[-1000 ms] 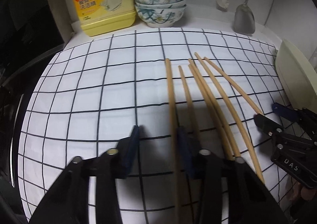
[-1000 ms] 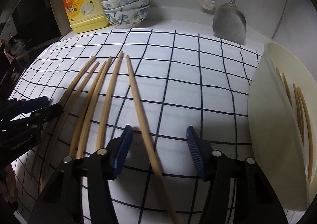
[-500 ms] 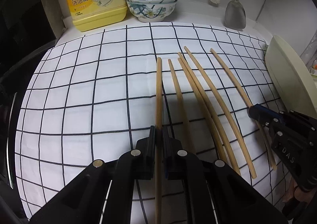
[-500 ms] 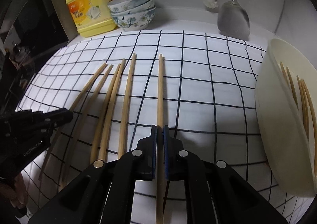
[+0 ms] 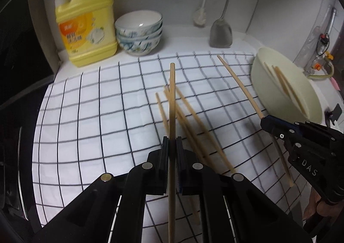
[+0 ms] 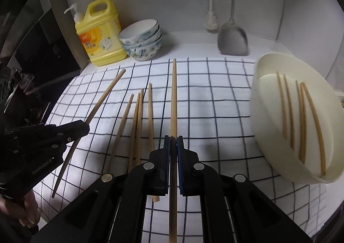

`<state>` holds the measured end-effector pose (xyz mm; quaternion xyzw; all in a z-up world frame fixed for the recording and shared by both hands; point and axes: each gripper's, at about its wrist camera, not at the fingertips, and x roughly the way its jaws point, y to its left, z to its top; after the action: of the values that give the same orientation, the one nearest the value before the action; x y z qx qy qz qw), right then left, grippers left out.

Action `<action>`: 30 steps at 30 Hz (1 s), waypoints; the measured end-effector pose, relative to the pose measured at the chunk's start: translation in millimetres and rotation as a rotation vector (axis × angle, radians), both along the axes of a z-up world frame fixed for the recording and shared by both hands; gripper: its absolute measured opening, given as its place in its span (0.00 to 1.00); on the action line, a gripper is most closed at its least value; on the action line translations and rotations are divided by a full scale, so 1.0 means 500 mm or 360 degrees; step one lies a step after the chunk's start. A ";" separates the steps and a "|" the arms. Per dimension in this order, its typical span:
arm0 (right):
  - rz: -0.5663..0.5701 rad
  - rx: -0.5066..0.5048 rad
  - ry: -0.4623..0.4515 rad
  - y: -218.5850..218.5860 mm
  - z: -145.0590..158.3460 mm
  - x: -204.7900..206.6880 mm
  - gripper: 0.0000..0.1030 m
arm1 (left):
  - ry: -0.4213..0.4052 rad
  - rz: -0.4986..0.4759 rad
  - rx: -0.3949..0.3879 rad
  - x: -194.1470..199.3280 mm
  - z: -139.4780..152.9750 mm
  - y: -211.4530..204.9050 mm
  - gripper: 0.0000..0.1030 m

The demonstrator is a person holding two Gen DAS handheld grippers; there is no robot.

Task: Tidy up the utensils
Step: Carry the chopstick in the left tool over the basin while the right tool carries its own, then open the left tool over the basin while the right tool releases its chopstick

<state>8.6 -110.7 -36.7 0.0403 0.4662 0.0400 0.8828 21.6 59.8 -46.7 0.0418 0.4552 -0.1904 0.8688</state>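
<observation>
My left gripper (image 5: 172, 140) is shut on a wooden chopstick (image 5: 172, 101) and holds it lifted above the checked cloth (image 5: 90, 114). My right gripper (image 6: 173, 139) is likewise shut on another chopstick (image 6: 173, 96), raised off the cloth. Each gripper shows in the other's view: the right gripper (image 5: 264, 121) with its chopstick (image 5: 238, 83), the left gripper (image 6: 85, 128) with its chopstick (image 6: 107, 94). Several loose chopsticks (image 6: 138, 120) lie on the cloth between them. A cream tray (image 6: 268, 114) at the right, tilted, holds several chopsticks (image 6: 303, 118).
At the back stand a yellow detergent bottle (image 5: 86, 25) and stacked patterned bowls (image 5: 138, 32). A metal spatula (image 6: 232, 38) and a brush (image 6: 210, 19) hang against the back wall. A dark stove area borders the cloth on the left. A hand (image 6: 25, 210) holds the left gripper.
Both grippers closed on a chopstick each, then rose from the cloth with the sticks lifted. The remaining chopsticks stay on the cloth, now seen from higher up.
</observation>
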 end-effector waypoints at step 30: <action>-0.0557 0.0160 -0.0061 -0.529 0.036 -0.015 0.06 | 0.0024 -0.0447 -0.0126 0.083 0.064 -0.582 0.07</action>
<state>0.9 -375.4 -18.8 0.1640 0.4326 -0.0903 0.8819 63.1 -231.4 -14.9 0.0694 0.4436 -0.3282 0.8311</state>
